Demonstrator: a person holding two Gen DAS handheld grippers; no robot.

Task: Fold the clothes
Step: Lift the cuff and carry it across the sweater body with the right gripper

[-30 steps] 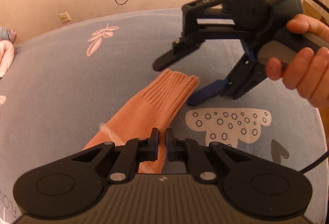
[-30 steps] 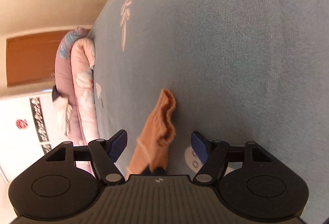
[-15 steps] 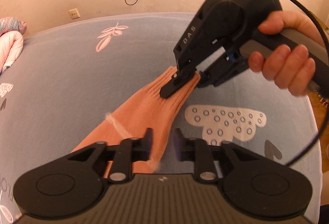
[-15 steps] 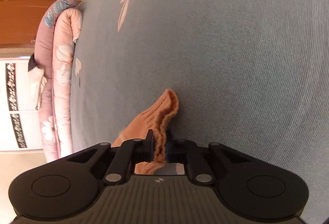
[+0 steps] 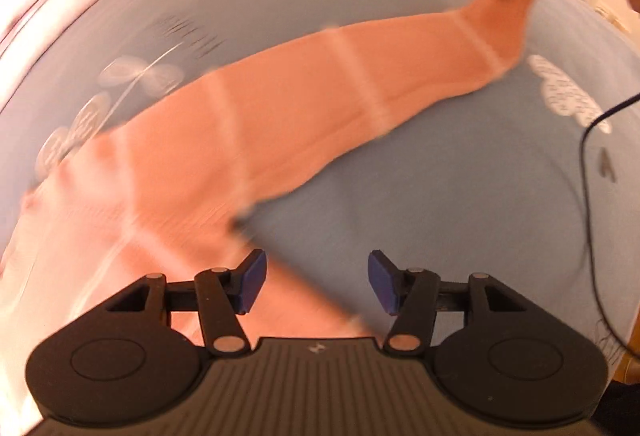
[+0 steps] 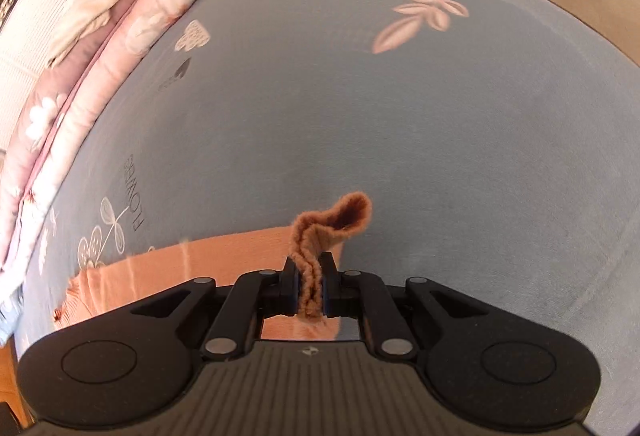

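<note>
The right gripper [image 6: 308, 290] is pinching the ribbed cuff [image 6: 332, 224] of the orange sweater [image 5: 280, 124], which is lying stretched across the blue bedsheet [image 6: 440, 140]. The left gripper [image 5: 314, 282] is opening, jaws spreading above the fabric, gripping nothing.

The only readable text is "FLOWER", printed in dark outlined capitals on the blue bed sheet [image 6: 400, 140], up and to the left of the right hand-held gripper [image 6: 308, 288], beside a drawn flower [image 6: 102, 232].
</note>
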